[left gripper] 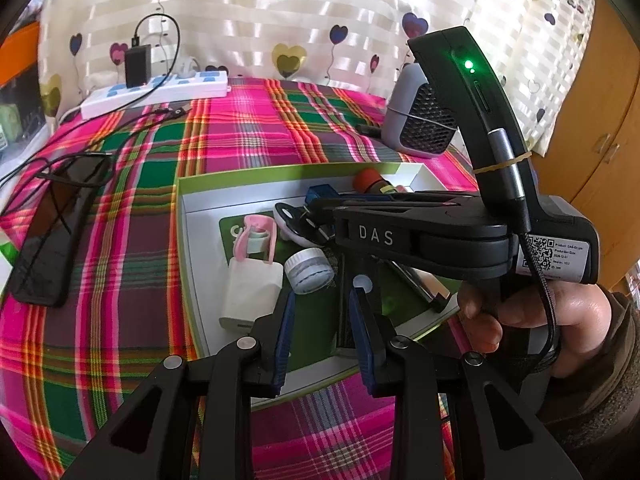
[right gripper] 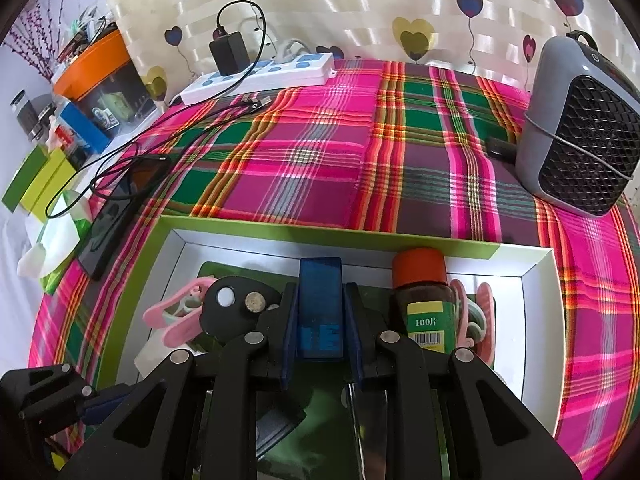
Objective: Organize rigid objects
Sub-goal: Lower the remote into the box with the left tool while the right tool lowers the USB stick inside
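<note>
On the plaid worktop point(right gripper: 320, 160) we see a green-rimmed tray point(right gripper: 280, 232) holding a pink clip point(left gripper: 256, 236), a white charger point(left gripper: 250, 292) and a small white-capped jar point(left gripper: 309, 270) toward its left. Our left gripper point(left gripper: 322, 320) hovers over the tray's near part, jaws partly apart with nothing between them. Further right, our right gripper point(right gripper: 320, 320) has its jaws clamped on a blue block point(right gripper: 320, 300), upright between the pads, above the tray's far side. Just beside it on the right lies an orange-capped bottle point(right gripper: 424, 300).
</note>
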The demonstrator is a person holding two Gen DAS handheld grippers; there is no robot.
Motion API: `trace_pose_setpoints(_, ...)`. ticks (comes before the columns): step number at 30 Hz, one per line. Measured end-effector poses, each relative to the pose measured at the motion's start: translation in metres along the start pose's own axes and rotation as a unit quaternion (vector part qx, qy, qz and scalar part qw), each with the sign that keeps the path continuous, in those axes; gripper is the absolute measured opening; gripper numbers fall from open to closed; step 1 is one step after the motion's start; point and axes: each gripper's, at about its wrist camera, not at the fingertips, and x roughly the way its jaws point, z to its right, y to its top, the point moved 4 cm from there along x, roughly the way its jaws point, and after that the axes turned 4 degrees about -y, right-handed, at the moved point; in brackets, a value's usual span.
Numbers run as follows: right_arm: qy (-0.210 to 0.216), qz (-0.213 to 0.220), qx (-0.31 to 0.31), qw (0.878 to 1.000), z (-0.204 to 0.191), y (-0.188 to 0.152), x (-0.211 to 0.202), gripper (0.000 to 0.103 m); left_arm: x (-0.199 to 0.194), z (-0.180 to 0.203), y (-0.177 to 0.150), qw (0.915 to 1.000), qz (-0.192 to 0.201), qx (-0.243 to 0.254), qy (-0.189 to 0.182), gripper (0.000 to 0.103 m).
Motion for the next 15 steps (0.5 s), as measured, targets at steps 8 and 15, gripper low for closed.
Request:
trace_pose_setpoints(8,-0.002,0.000,0.000,1.000,-0.0005,0.0001,0.0007,0.023,-0.0003,0.0008,-0.0014,1.0000,-0.003,0.000,0.007,0.027)
trace_pose_setpoints(15,0.000,0.002,0.002,1.000,-0.0013,0.0003,0.0010,0.023,0.0007,0.0008,-0.0011,0.9999,-0.004,0.002,0.010,0.027)
